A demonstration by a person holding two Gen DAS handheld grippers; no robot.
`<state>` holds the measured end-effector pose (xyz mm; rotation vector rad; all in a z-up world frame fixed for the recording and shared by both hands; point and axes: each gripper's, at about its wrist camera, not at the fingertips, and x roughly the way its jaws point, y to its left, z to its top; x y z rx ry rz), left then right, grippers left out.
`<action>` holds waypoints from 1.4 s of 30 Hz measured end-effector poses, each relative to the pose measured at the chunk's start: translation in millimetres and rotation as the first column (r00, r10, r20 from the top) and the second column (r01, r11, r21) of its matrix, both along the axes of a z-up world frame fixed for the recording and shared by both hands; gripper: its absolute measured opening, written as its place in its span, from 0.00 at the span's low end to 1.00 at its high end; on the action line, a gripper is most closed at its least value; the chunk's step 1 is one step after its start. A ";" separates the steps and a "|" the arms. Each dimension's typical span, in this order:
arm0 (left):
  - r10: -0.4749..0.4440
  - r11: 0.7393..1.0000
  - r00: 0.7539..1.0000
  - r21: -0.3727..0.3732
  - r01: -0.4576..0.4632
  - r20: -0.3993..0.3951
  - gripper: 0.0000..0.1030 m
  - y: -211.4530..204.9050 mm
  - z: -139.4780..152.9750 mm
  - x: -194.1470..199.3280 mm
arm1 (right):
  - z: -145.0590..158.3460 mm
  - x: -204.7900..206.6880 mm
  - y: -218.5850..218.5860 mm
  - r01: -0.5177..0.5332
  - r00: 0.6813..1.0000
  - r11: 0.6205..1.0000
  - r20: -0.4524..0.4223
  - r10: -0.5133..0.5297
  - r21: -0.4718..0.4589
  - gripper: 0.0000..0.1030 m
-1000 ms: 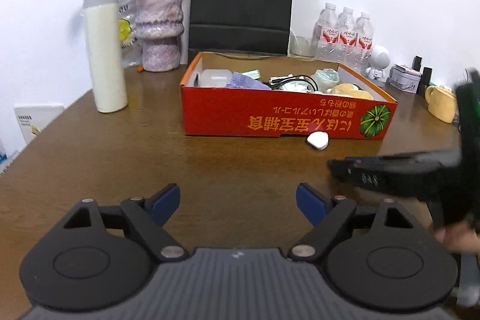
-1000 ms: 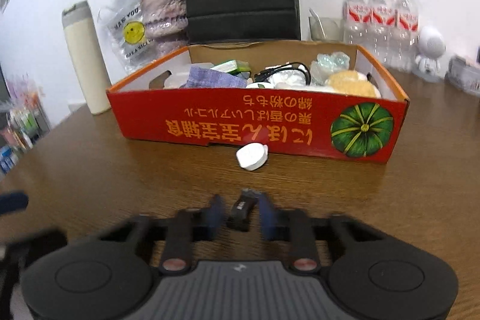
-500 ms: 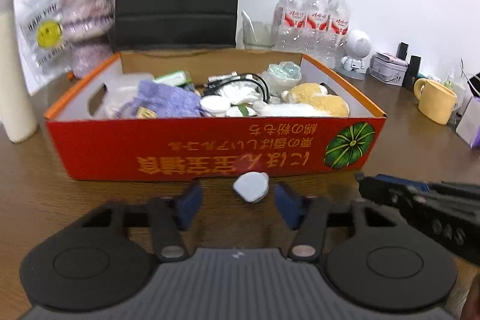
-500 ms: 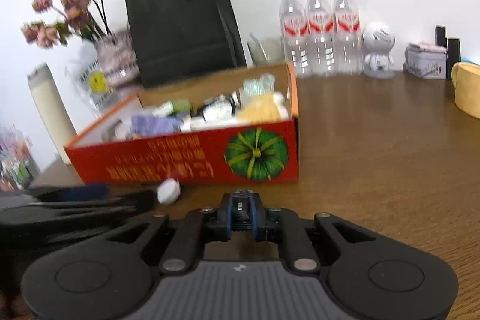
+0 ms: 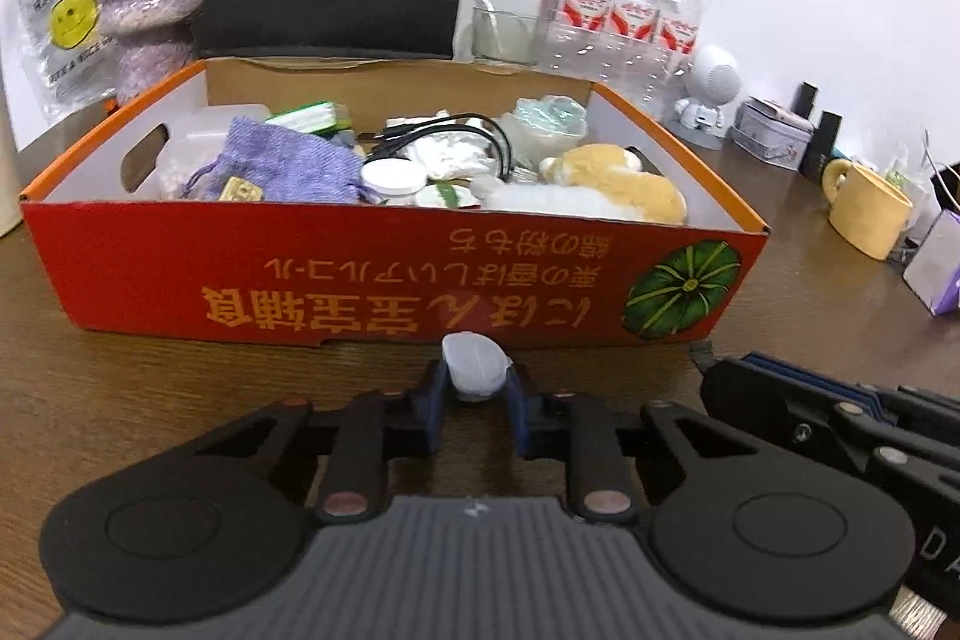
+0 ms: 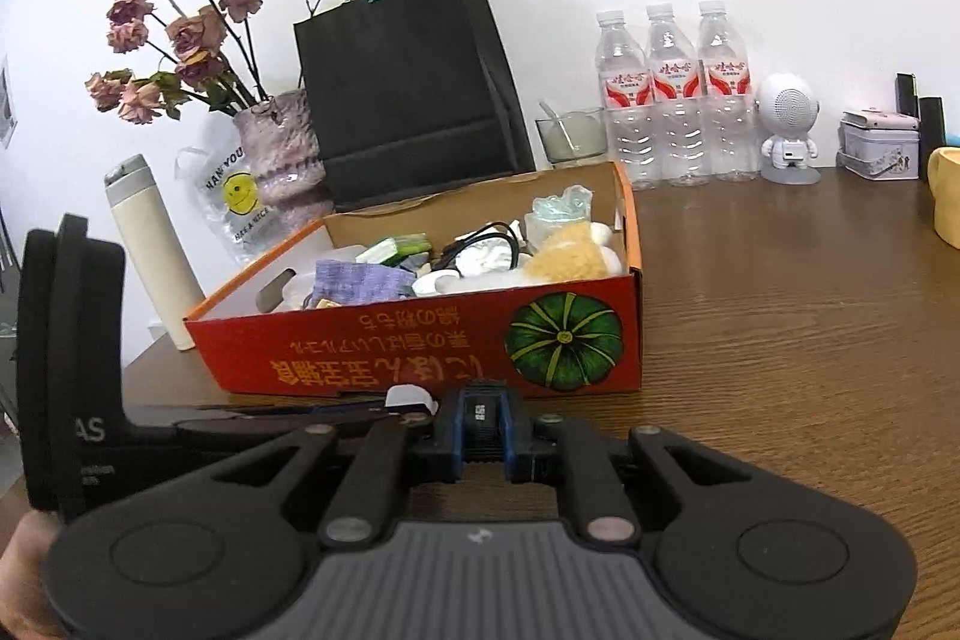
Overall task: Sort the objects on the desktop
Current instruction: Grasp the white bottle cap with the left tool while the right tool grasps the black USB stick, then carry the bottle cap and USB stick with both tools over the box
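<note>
A red cardboard box [image 5: 180, 274] [image 6: 336, 358] on the brown table holds several small items, among them a purple cloth pouch [image 5: 282, 163], a black cable and a plush toy [image 5: 618, 187]. My left gripper [image 5: 477, 388] is shut on a small white plug-like object [image 5: 474, 358] just in front of the box's front wall. My right gripper [image 6: 483, 424] is shut on a small black object [image 6: 480, 412], held above the table in front of the box's right end. The white object also shows in the right wrist view [image 6: 408, 395].
Behind the box stand a black paper bag [image 6: 408, 82], a vase with dried roses [image 6: 276, 154], a cream flask [image 6: 153, 244], three water bottles [image 6: 672, 100], a white speaker figure [image 6: 786, 124], a tin [image 6: 879, 142] and a yellow mug [image 5: 870, 214].
My left gripper moved forward to the box and closed on the white object. My right gripper closed on the black object, lifted it and swung to the right.
</note>
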<state>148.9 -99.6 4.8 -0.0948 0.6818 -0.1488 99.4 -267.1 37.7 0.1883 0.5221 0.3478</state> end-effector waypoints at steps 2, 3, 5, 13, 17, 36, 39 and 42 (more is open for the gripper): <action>0.011 1.000 1.000 -0.003 -0.011 0.008 0.10 2.5 1.7 -2.9 | -0.5 -0.2 0.1 0.002 1.000 1.000 0.000 -0.002 -0.002 0.10; 0.015 1.000 1.000 -0.004 -0.015 0.010 0.05 4.7 3.1 -6.1 | -0.7 -0.4 0.1 0.004 1.000 1.000 0.002 -0.004 -0.004 0.10; 0.019 1.000 1.000 -0.010 -0.019 0.013 0.04 9.9 6.2 -14.9 | -1.8 0.1 0.8 0.009 1.000 1.000 0.000 -0.009 -0.010 0.10; 0.026 0.998 0.997 0.062 -0.031 0.073 0.01 17.7 13.8 -39.3 | -7.1 1.0 6.1 0.008 1.000 0.999 -0.010 -0.009 -0.038 0.10; 0.002 0.994 0.994 0.107 -0.014 0.110 0.02 18.2 19.9 -51.2 | -7.7 1.0 6.7 0.013 1.000 0.999 -0.009 -0.013 -0.045 0.11; -0.057 0.988 0.994 0.152 0.042 0.095 0.27 20.6 0.6 -39.4 | -11.7 -2.6 17.5 -0.041 0.999 0.997 -0.015 0.041 -0.069 0.11; -0.017 0.988 0.986 0.157 -0.009 0.164 0.27 28.0 15.9 -71.4 | -8.3 -10.9 24.7 -0.051 0.998 0.994 0.016 0.052 -0.094 0.11; 0.040 0.988 0.978 0.136 -0.069 0.205 0.28 40.0 29.5 -106.0 | -1.0 -30.3 32.4 -0.046 0.997 0.991 0.050 0.053 -0.122 0.11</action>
